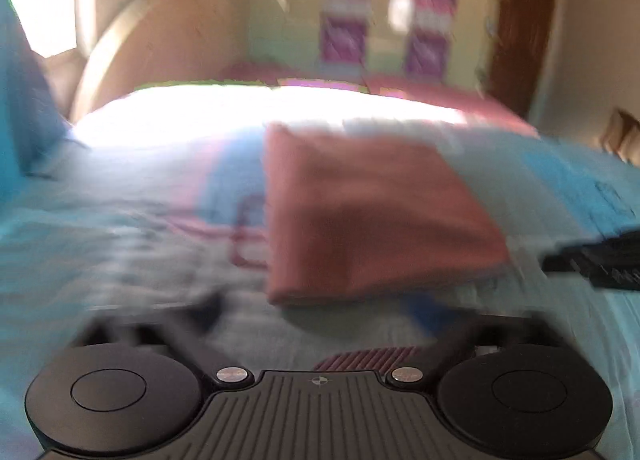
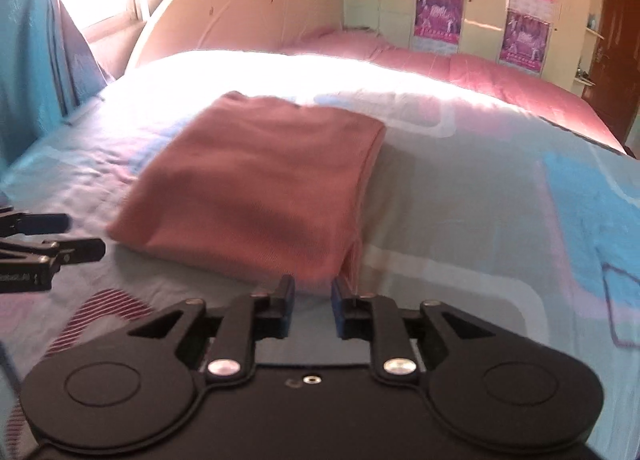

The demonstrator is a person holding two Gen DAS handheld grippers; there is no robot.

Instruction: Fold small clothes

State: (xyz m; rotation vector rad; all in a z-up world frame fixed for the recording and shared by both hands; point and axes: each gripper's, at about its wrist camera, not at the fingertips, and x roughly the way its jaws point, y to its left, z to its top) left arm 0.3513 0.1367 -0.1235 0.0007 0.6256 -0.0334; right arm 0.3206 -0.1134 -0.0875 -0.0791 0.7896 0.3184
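We are looking at the folded pink garment (image 2: 260, 180), and it is lying flat on the bed's patterned sheet (image 2: 480, 220), a neat rectangle with its folded edge running down its right-hand side in the right wrist view. Our right gripper (image 2: 312, 300) is sitting low over the sheet just short of the garment's near right corner, jaws parted with a small gap and gripping nothing, blue pads showing on the inner faces. Our left gripper (image 2: 86, 236) is reaching in from the left edge of that view, just beside the garment's near left corner; we are seeing a narrow gap between its two fingertips and no cloth between them. In the left wrist view everything is smearing with motion blur, so the fingers there are hard to read, but the garment (image 1: 372, 216) is sitting ahead and the right gripper (image 1: 592, 264) is showing at the right edge. Beyond, a pink blanket (image 2: 460, 64), curved headboard (image 2: 240, 0) and wardrobe with purple posters (image 2: 440, 16) are filling the background.
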